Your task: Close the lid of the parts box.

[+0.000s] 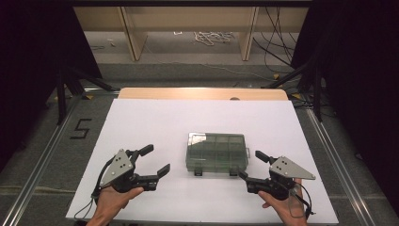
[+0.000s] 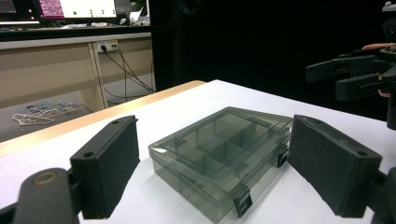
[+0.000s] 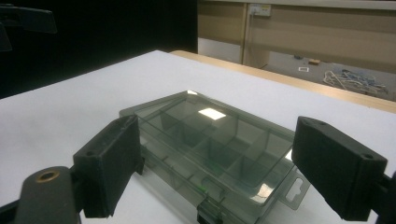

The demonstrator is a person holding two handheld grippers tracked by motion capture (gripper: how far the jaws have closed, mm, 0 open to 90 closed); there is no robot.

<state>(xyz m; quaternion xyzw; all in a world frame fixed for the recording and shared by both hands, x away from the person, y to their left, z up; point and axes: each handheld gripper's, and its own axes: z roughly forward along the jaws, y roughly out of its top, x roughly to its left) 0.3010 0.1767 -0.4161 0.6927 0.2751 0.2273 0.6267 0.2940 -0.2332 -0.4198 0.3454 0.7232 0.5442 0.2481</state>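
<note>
A wide white sheet [image 1: 141, 127] is covering the light wooden table [image 1: 202, 93], and near its middle, a little toward the person's side, a shallow smoke-grey translucent plastic compartment box [image 1: 217, 153] is lying flat with its lid down. Its two small black latches [image 1: 198, 173] are facing the person, and both look fastened, so the work appears to be at the approach stage: the box is not yet being touched.

The left gripper [image 1: 153, 161] is hovering to the left of the box, near it but apart, with its black jaws spread wide. In the left gripper view the box [image 2: 219, 156] is sitting between and beyond the two foam-faced pads [image 2: 109, 172]. The right gripper [image 1: 251, 165] is waiting just beside the box's near right corner, its jaws likewise wide apart and gripping nothing. In the right gripper view the lid [image 3: 210, 135] is showing the inner dividers through it, and a clear hanging tab [image 3: 292, 189] is sticking out near the right pad.

The next move probably calls for one gripper steadying the box by its side wall while the other is working a latch [image 2: 243, 203] loose. Those latches are small and sit low against the sheet, so a jaw tip will need to come in low and square.
</note>
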